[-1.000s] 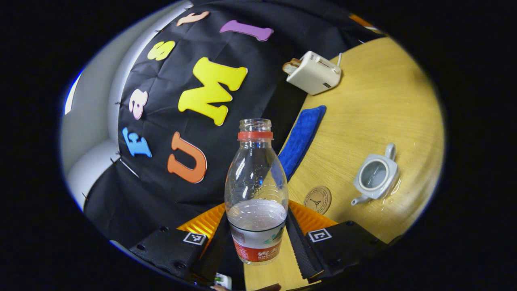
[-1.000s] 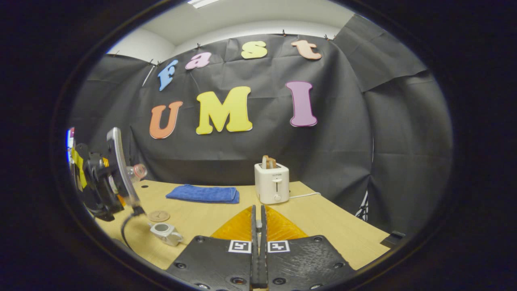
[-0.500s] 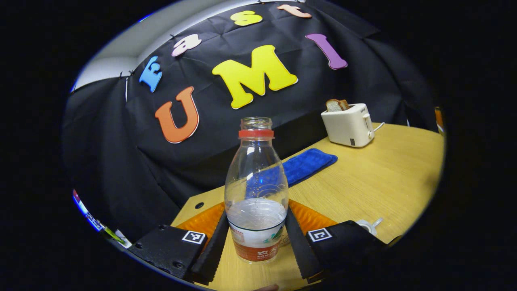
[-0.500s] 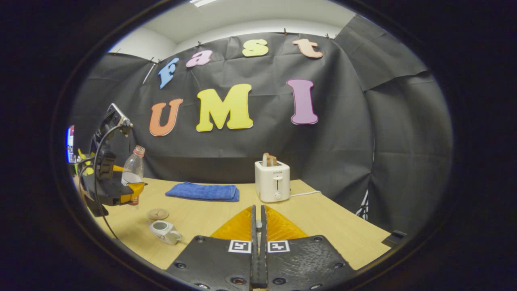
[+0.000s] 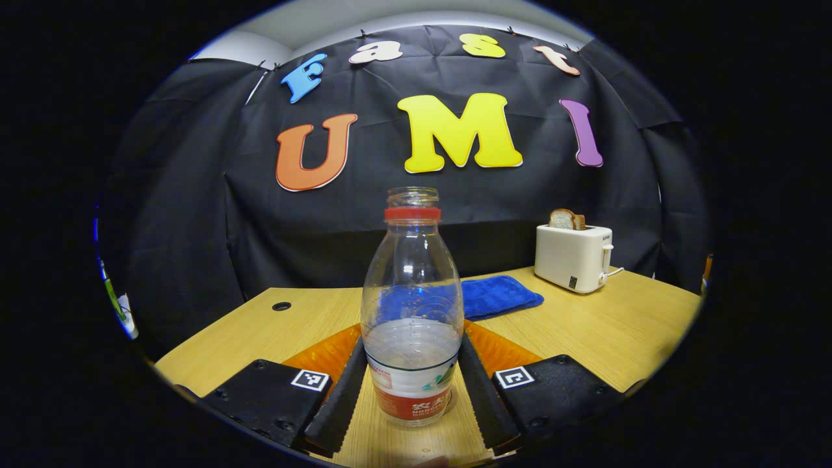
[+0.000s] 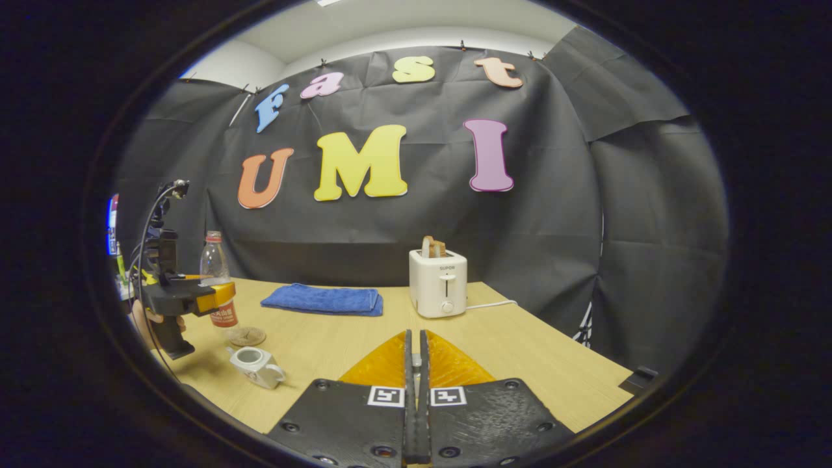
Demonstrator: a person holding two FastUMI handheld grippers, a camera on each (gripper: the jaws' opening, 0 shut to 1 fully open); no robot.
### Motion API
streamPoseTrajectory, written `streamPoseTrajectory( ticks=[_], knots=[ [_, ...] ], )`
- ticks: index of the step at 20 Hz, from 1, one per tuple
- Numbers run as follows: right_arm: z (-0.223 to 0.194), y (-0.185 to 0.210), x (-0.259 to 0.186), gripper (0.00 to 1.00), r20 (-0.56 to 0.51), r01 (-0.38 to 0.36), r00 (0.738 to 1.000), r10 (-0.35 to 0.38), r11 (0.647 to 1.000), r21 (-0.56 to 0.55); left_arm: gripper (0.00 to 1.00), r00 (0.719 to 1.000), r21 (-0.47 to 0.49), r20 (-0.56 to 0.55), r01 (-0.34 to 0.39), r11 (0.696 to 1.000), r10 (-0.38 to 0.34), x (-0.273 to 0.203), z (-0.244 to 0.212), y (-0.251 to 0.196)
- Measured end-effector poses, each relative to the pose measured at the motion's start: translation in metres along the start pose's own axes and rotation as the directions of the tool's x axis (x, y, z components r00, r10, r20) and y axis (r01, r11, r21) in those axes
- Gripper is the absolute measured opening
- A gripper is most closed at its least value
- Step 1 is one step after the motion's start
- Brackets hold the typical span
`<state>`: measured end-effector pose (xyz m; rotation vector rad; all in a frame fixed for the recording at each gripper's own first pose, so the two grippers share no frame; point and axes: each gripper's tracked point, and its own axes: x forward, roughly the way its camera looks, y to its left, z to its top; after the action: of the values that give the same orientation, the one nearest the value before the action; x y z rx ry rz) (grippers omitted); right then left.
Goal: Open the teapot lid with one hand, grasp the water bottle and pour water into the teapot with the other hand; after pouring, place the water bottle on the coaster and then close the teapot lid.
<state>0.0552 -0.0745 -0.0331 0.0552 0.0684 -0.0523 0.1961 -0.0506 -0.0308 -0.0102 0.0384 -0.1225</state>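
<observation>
One red-labelled water bottle (image 5: 412, 305), upright

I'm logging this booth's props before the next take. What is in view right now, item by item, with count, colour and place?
water bottle: 1, clear with red neck ring and red label, partly filled, uncapped, upright between the left gripper's fingers, near the coaster
coaster: 1, brown, round, on the table beside the teapot
teapot: 1, white, lid off, front left of the table
towel: 1, blue, folded, at the table's back
toaster: 1, white, bread in its slots, right of the towel
table: 1, light wood
left gripper: 1, closed on the bottle
right gripper: 1, fingers together
hand: 1, holding the left gripper's handle
</observation>
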Motion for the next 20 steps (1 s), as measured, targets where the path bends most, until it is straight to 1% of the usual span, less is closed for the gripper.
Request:
streamPoseTrajectory(
  ticks=[3, 5, 11, 13, 17, 20],
  knots=[
    [-0.004, 0.008, 0.001, 0.0, -0.007, -0.008, 1.0, 0.008, 1.0, -0.018, 0.78, 0.999, -0.045, 0.027, 0.032, 0.998, -0.031, 0.016, 0.003, 0.002],
    [-0.008, 0.011, 0.003, 0.0, -0.01, -0.007, 1.0, 0.007, 0.999, -0.031, 0.78, 0.999, -0.052, 0.022, 0.037, 0.998, -0.036, 0.025, 0.001, 0.003],
    [-0.018, 0.01, 0.01, 0.0, -0.025, 0.019, 0.999, -0.02, 0.999, -0.042, 0.78, 0.998, -0.034, -0.009, 0.06, 0.998, -0.061, 0.037, -0.017, -0.001],
    [-0.022, 0.013, 0.011, 0.0, -0.036, 0.014, 0.999, -0.016, 0.999, -0.043, 0.78, 0.998, -0.02, -0.026, 0.056, 0.998, -0.056, 0.038, -0.024, 0.001],
    [-0.023, 0.02, 0.01, 0.0, -0.035, 0.005, 0.999, -0.008, 0.998, -0.063, 0.79, 0.998, 0.009, -0.008, 0.069, 0.998, -0.069, 0.039, -0.021, -0.003],
    [-0.027, 0.025, 0.01, 0.0, -0.043, -0.007, 0.999, 0.004, 0.998, -0.068, 0.79, 0.995, 0.03, -0.013, 0.096, 0.995, -0.096, 0.037, -0.02, -0.009]
  ],
)
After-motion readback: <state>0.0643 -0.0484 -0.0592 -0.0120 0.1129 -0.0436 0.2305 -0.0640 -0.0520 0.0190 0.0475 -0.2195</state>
